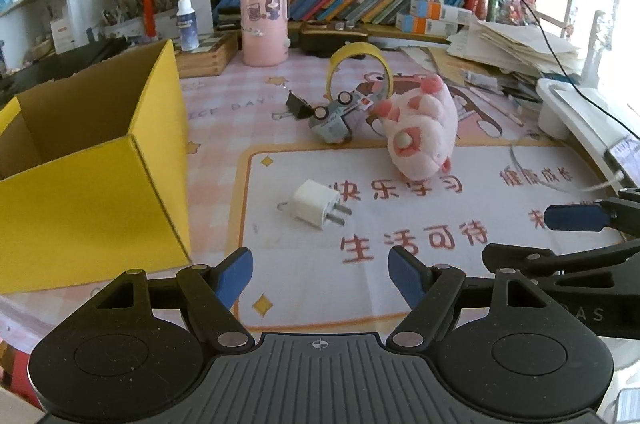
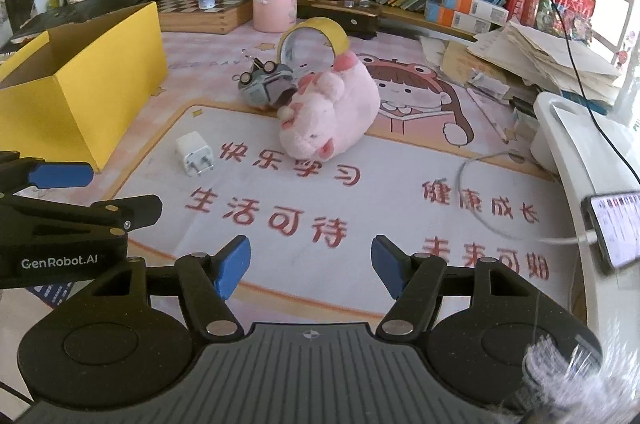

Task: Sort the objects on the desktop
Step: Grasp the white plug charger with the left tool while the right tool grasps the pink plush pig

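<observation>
Setting: shelves of books are running behind a cluttered desk (image 1: pixel 304 276), which is lying under a pink printed mat.
Left claw: the left claw (image 1: pixel 320 280) is hovering low over the mat with its blue pads standing apart and nothing between them.
Right claw: the right claw (image 2: pixel 310 268) is hanging beside it, likewise parted and gripping nothing.
Loose things: a white plug (image 1: pixel 316 202) is lying nearest the left claw, prongs pointing right; a pink plush (image 1: pixel 420 128) is resting beyond it, touching a grey toy car (image 1: pixel 332 122); a black clip (image 1: pixel 298 108) is sitting just beside the car; a tape roll (image 1: pixel 360 64) is standing on edge behind them.
Step in hand: both claws appear to be approaching the pile, with the plug looking like the likeliest first pick.
Doing it well: the left claw should be closing across the plug's flat white sides, not its prongs, and coming down squarely so the smooth body is not skidding away.
Box: a yellow box (image 1: pixel 92 192) is standing open at the left, near the plug; what shows of its inside is looking bare, though its floor is mostly hidden.
Pink canister: a pink canister (image 1: pixel 264 20) is standing at the back by the books; its contents cannot be told.
</observation>
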